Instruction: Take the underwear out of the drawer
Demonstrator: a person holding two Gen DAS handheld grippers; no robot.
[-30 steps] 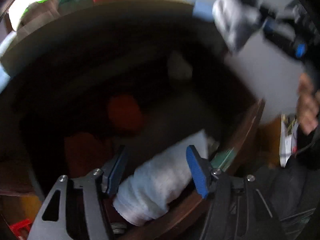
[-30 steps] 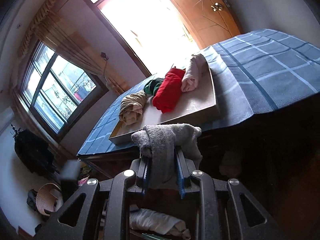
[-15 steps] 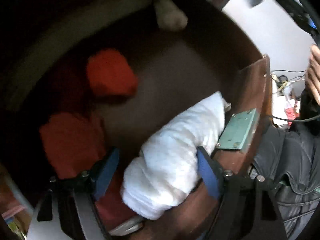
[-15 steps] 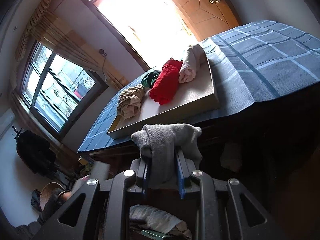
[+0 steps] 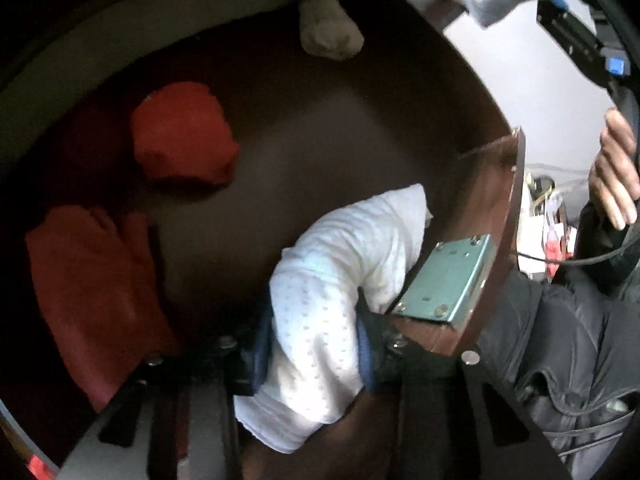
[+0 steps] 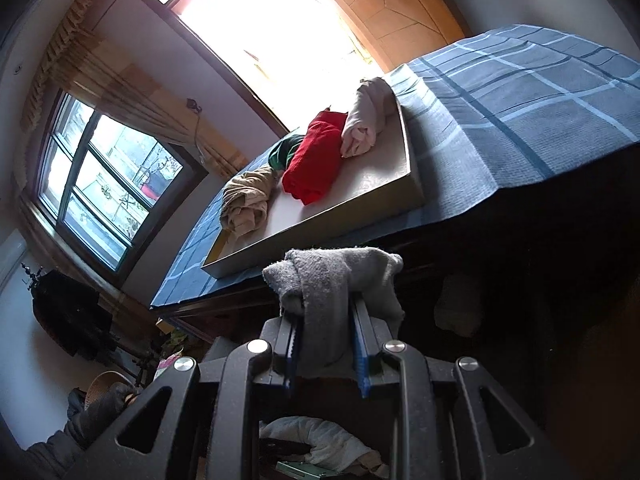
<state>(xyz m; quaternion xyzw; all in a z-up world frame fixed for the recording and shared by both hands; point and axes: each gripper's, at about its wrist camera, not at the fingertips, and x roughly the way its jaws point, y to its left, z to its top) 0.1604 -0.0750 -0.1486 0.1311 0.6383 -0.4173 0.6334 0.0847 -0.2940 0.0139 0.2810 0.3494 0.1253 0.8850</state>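
Left hand-held gripper (image 5: 316, 344), jaws just closing, pinches white dotted rolled underwear (image 5: 336, 280) inside dark wooden drawer (image 5: 492, 216); not lifted yet. Right hand-held gripper (image 6: 326, 350) clamps grey knit underwear (image 6: 332, 280). Red rolls (image 5: 182, 132) remain ahead; several already on tray (image 6: 412, 184).

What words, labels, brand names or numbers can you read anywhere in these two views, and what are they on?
None can be read.
White dotted underwear: a dot pattern only, no print.
Green metal plate on the drawer front: blank, screws only.
Clutter past the drawer: too small and blurred to read.
Grey garment, tray, checked cloth: no text.
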